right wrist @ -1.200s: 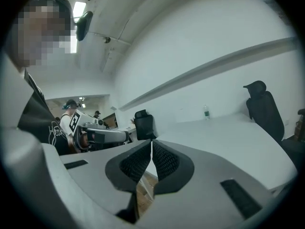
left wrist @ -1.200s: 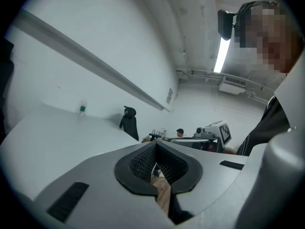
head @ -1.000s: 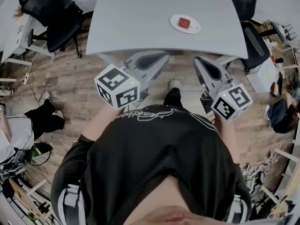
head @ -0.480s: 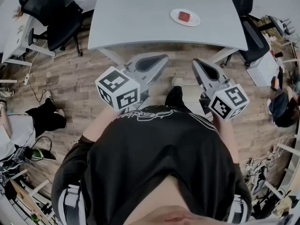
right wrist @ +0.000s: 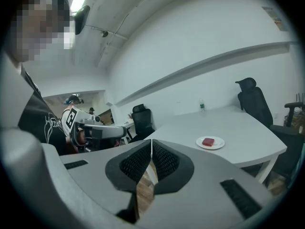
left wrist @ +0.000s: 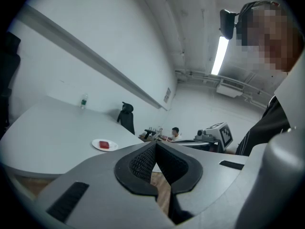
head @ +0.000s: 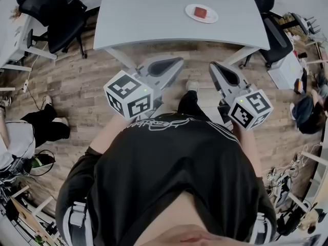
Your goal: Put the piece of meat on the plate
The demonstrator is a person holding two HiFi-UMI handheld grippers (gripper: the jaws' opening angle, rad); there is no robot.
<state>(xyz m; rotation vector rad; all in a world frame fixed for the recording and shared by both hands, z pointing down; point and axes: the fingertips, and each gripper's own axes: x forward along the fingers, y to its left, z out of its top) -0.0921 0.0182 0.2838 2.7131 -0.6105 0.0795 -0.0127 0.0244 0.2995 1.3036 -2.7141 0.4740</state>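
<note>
Both empty grippers, left and right, jaws pressed together, had backed from the far table. The meat already sat on its plate; the task looked finished.

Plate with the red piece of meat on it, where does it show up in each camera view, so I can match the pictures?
Head view: the plate sits near the top edge, right of centre, on the grey table.
Left gripper view: the plate is left of centre, at mid height.
Right gripper view: the plate is right of centre, slightly below mid height.
Shared landmark: the grey table under it.
</note>
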